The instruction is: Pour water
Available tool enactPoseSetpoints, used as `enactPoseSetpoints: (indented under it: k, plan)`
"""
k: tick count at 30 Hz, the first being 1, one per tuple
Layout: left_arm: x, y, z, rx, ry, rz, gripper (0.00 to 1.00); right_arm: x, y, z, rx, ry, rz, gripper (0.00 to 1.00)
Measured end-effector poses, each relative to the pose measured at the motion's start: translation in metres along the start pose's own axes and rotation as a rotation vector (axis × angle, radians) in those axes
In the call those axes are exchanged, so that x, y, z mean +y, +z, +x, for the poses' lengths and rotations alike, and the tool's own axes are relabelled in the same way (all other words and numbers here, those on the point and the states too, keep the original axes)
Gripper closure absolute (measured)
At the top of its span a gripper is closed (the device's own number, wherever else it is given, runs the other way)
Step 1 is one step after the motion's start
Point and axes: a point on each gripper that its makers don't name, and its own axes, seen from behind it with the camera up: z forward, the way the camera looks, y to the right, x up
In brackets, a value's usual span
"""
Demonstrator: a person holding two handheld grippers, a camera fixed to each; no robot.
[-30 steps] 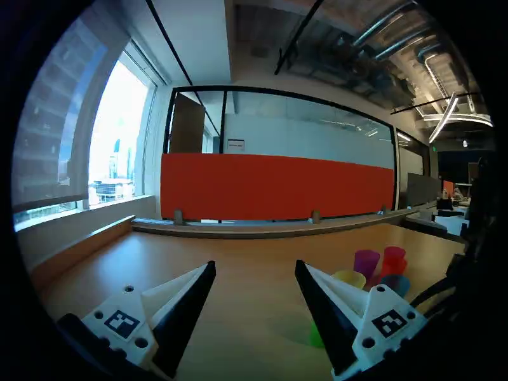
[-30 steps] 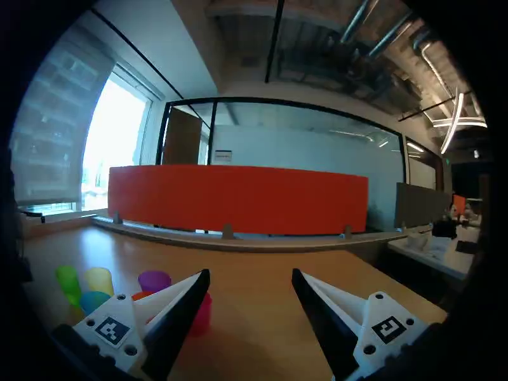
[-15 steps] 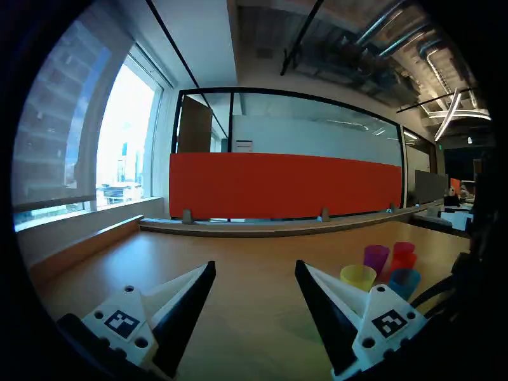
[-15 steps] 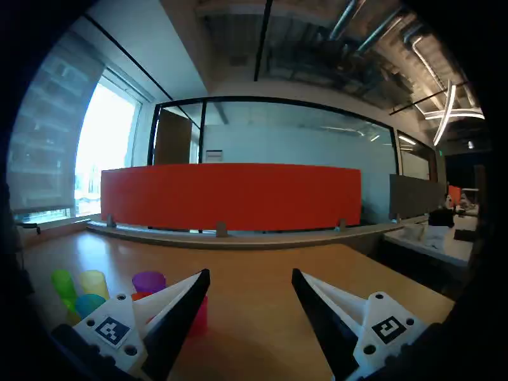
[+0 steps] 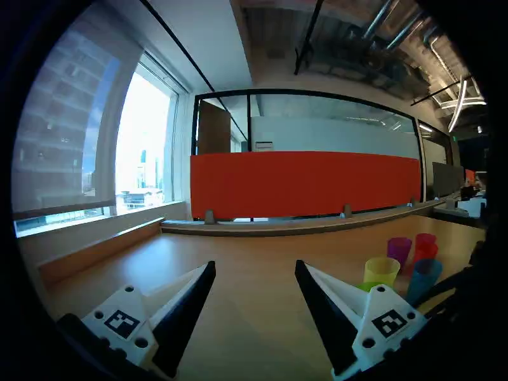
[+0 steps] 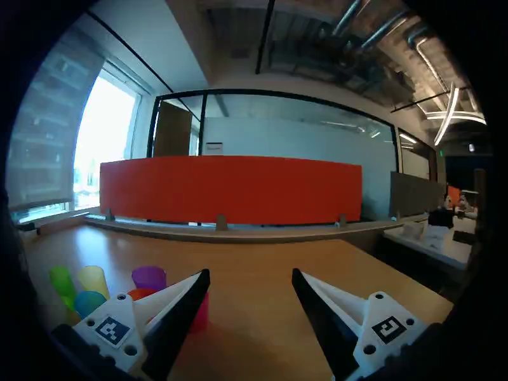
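Several coloured plastic cups stand grouped on the wooden desk [image 5: 254, 298]. In the left gripper view they sit to the right of my open left gripper [image 5: 254, 274]: a yellow cup [image 5: 381, 272], a purple cup [image 5: 399, 250], a red cup [image 5: 425, 245] and a blue cup [image 5: 424, 279]. In the right gripper view the same group lies left of my open right gripper [image 6: 250, 282]: a green cup [image 6: 62, 283], a yellow cup [image 6: 93, 280], a blue cup [image 6: 89, 303], a purple cup [image 6: 149, 278] and a pink cup [image 6: 199, 314] partly behind the left finger. Neither gripper holds anything.
An orange divider panel [image 6: 228, 190] runs along the desk's far edge, with a glass wall behind it. Windows [image 5: 143, 159] line the left side. Another desk with objects [image 6: 432, 238] stands to the right.
The left gripper's view has swung leftward, so the cups slid toward its right edge. The right gripper's view shifted only slightly. Both grippers stayed open.
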Motion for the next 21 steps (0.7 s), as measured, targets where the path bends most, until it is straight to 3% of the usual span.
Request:
enactPoseSetpoints:
  k: [11, 21]
  plan:
    - [0.002, 0.004, -0.002, 0.014, -0.007, 0.015, 0.08, -0.004, 0.000, 0.017, 0.009, -0.001, 0.003, 0.00]
    - [0.014, 0.008, -0.004, 0.019, -0.003, 0.000, 0.07, -0.002, -0.001, 0.018, 0.008, -0.005, 0.000, 0.00]
